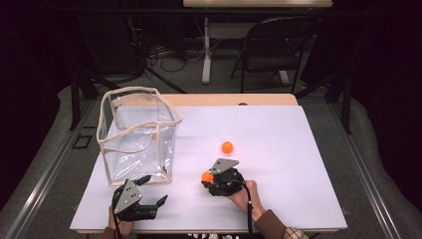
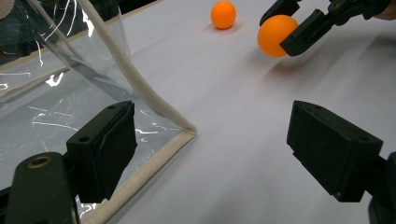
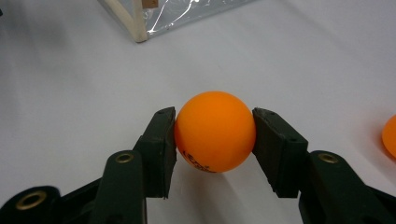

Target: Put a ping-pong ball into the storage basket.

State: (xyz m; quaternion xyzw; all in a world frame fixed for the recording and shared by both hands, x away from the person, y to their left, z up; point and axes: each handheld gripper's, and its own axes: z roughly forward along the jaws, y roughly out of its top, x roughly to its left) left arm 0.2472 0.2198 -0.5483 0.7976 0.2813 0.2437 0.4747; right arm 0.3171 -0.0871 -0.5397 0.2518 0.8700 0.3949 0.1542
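My right gripper (image 1: 206, 179) is shut on an orange ball (image 3: 215, 131), both jaws pressed against its sides just above the white table top. The same held ball (image 2: 276, 35) shows at the top right of the left gripper view. A second orange ball (image 1: 227, 147) lies loose on the table beyond it, with its edge at the right border (image 3: 391, 135) of the right gripper view. My left gripper (image 1: 152, 191) stands open near the table's front left, beside the front corner of a clear bag (image 1: 138, 134) with cream trim. Nothing is between its jaws.
The clear bag stands upright and open at the table's left; its bottom corner (image 2: 187, 133) lies just ahead of my left gripper. The white table top (image 1: 278, 149) stretches free to the right. A folding chair (image 1: 273, 47) and cables sit on the floor behind.
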